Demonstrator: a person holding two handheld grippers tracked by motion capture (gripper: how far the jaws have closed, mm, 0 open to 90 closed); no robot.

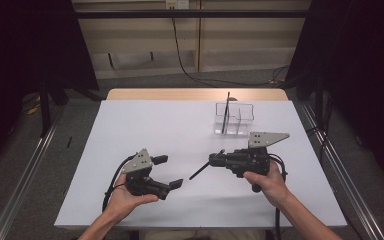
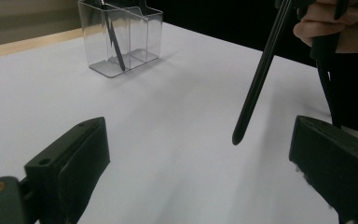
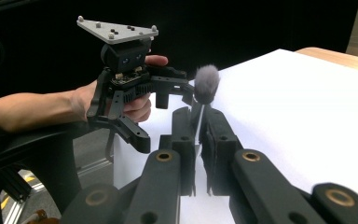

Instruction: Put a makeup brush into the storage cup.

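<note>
Black brush (image 1: 200, 171) pinched in the right gripper (image 1: 214, 160) fingers — left gripper (image 1: 171, 171) fingers spread, empty.

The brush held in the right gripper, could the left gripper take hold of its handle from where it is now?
Probably yes. The left gripper is open, and the brush handle hangs in the gap ahead of its fingers, its tip off the table. Nothing lies between; the right gripper grips only the bristle end.

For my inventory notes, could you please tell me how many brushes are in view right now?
2. One brush stands upright in the clear organizer at the table's far side. The other brush is clamped in the right hand-held gripper, its handle slanting down above the table. None seem hidden.
</note>
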